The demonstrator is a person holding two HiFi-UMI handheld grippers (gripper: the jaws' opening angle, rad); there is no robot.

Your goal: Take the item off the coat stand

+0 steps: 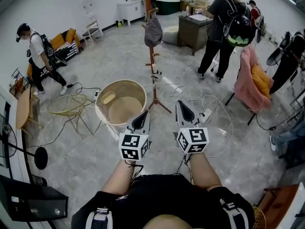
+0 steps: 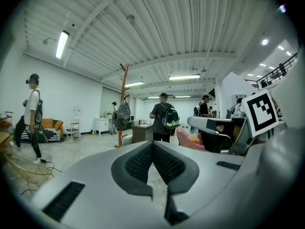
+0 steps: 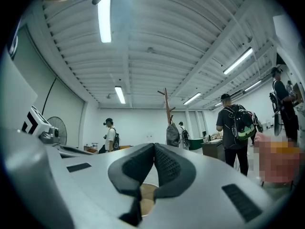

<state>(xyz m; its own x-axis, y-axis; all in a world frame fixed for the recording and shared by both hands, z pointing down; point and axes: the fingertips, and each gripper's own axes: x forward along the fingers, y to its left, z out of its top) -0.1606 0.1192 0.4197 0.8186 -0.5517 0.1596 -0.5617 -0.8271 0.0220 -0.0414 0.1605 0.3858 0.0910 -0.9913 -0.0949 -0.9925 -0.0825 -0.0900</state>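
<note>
Grey bag [image 1: 153,31] hangs on the wooden coat stand [image 1: 152,75], well apart from the person. Left claw [image 1: 142,119] and right claw [image 1: 184,110] are closed, empty. Likely step: approach; next, walk closer and open one.

the grey concrete floor [image 1: 95,147] carries a wooden coat stand [image 1: 153,63] on splayed feet, a round tub [image 1: 121,101] just beside it, a yellow wire frame [image 1: 69,106] left of the tub, loose white cables [image 1: 190,92], a power strip [image 1: 206,114] and a dark cabinet [image 1: 193,32] further back.
</note>
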